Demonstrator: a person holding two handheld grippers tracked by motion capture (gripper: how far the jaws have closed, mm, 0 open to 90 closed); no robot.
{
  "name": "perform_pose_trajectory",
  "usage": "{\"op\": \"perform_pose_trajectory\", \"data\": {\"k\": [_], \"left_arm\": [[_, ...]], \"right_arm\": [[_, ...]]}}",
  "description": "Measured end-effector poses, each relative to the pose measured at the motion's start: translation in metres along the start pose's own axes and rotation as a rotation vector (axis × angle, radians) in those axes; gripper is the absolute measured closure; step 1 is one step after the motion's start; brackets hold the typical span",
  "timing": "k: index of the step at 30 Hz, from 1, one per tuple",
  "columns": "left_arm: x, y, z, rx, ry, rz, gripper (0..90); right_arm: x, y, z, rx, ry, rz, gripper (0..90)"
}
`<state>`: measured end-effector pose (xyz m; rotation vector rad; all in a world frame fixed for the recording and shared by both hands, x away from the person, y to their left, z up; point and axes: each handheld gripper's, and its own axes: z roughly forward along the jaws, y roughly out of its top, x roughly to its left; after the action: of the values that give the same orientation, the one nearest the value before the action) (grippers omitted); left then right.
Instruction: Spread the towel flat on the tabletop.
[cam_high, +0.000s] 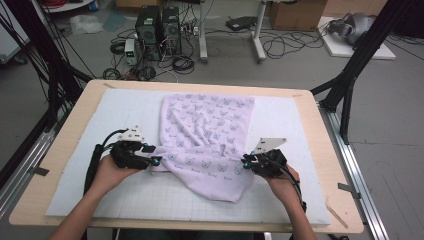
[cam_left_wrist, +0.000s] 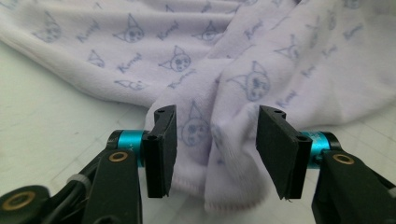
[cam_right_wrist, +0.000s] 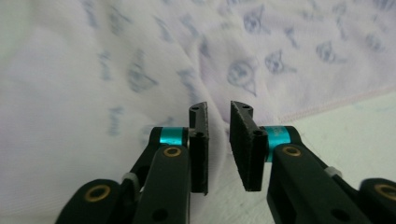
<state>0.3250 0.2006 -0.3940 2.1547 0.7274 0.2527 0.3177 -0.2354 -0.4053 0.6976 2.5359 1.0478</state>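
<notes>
A pale lilac towel (cam_high: 207, 130) printed with small cat faces lies rumpled on the white gridded mat (cam_high: 120, 115); its near part is bunched and folded over. My left gripper (cam_high: 156, 161) is at the towel's near left corner. In the left gripper view that hemmed corner (cam_left_wrist: 210, 154) hangs between the wide-apart pads of the left gripper (cam_left_wrist: 212, 140), with a gap on the right side. My right gripper (cam_high: 245, 162) is at the near right edge of the towel. In the right gripper view, the right gripper (cam_right_wrist: 218, 140) has its pads only a narrow gap apart, with the towel (cam_right_wrist: 140, 70) just beyond them.
The mat covers a wooden table (cam_high: 320, 150). Bare mat lies left, right and in front of the towel. Black frame posts (cam_high: 350, 75) stand at the table's sides. Computers (cam_high: 157, 30) and cables sit on the floor beyond.
</notes>
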Motion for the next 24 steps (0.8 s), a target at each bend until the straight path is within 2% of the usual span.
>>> {"op": "perform_pose_trajectory", "data": {"k": [1, 2, 3, 4, 5, 6, 7, 8, 9, 10, 11, 12, 13, 14, 15, 16, 19, 20, 23, 24], "left_arm": [[0.000, 0.000, 0.000, 0.000, 0.000, 0.000, 49.9], [-0.007, -0.006, -0.011, -0.018, 0.001, 0.013, 52.2], [-0.007, -0.006, -0.011, -0.018, 0.001, 0.013, 56.2], [-0.016, -0.013, -0.017, -0.024, -0.034, 0.038, 61.6], [-0.016, -0.013, -0.017, -0.024, -0.034, 0.038, 65.8], [-0.024, -0.018, -0.014, -0.004, -0.057, 0.052, 68.5], [-0.024, -0.018, -0.014, -0.004, -0.057, 0.052, 68.7], [-0.027, -0.019, -0.011, 0.011, -0.058, 0.053, 68.2], [-0.028, -0.019, -0.006, 0.021, -0.054, 0.054, 68.2], [-0.026, -0.018, 0.007, 0.040, -0.034, 0.033, 62.7], [-0.026, -0.018, 0.007, 0.040, -0.034, 0.033, 62.0], [-0.022, -0.016, 0.020, 0.068, -0.019, 0.018, 61.9], [-0.022, -0.016, 0.020, 0.068, -0.019, 0.018, 61.4], [-0.017, -0.014, 0.033, 0.089, -0.004, -0.013, 61.0], [-0.017, -0.014, 0.033, 0.089, -0.004, -0.013, 61.3], [-0.015, -0.013, 0.044, 0.099, 0.014, -0.019, 62.3], [-0.016, -0.012, 0.048, 0.098, 0.035, -0.008, 69.3], [-0.019, -0.012, 0.048, 0.105, 0.055, 0.021, 72.1], [-0.019, -0.012, 0.046, 0.104, 0.047, 0.031, 81.3], [-0.015, -0.013, 0.042, 0.103, 0.015, 0.019, 82.2]], "right_arm": [[0.004, 0.000, -0.006, -0.029, 0.010, -0.004, 75.6], [0.009, -0.001, -0.011, -0.051, 0.024, -0.006, 74.7], [0.009, -0.001, -0.011, -0.051, 0.024, -0.006, 74.7], [0.020, -0.004, -0.016, -0.073, 0.043, -0.016, 72.8], [0.020, -0.004, -0.016, -0.073, 0.043, -0.016, 72.8], [0.030, -0.009, -0.016, -0.080, 0.085, -0.019, 69.9], [0.030, -0.009, -0.016, -0.080, 0.085, -0.019, 69.9], [0.039, -0.013, -0.011, -0.074, 0.126, -0.019, 66.9], [0.039, -0.013, -0.011, -0.074, 0.126, -0.019, 66.9], [0.045, -0.016, -0.005, -0.068, 0.154, -0.018, 64.3], [0.045, -0.016, -0.005, -0.068, 0.154, -0.018, 64.3], [0.048, -0.017, 0.002, -0.049, 0.168, -0.017, 62.5], [0.048, -0.017, 0.002, -0.049, 0.168, -0.017, 62.5], [0.048, -0.019, 0.010, -0.030, 0.177, -0.011, 60.5], [0.048, -0.019, 0.010, -0.030, 0.177, -0.011, 60.5], [0.048, -0.020, 0.017, -0.007, 0.183, -0.008, 58.9], [0.047, -0.020, 0.022, 0.012, 0.184, -0.005, 57.9], [0.047, -0.020, 0.024, 0.016, 0.182, -0.005, 58.0], [0.047, -0.022, 0.026, 0.009, 0.181, 0.006, 59.2], [0.048, -0.023, 0.026, 0.003, 0.178, 0.011, 62.1]]}}
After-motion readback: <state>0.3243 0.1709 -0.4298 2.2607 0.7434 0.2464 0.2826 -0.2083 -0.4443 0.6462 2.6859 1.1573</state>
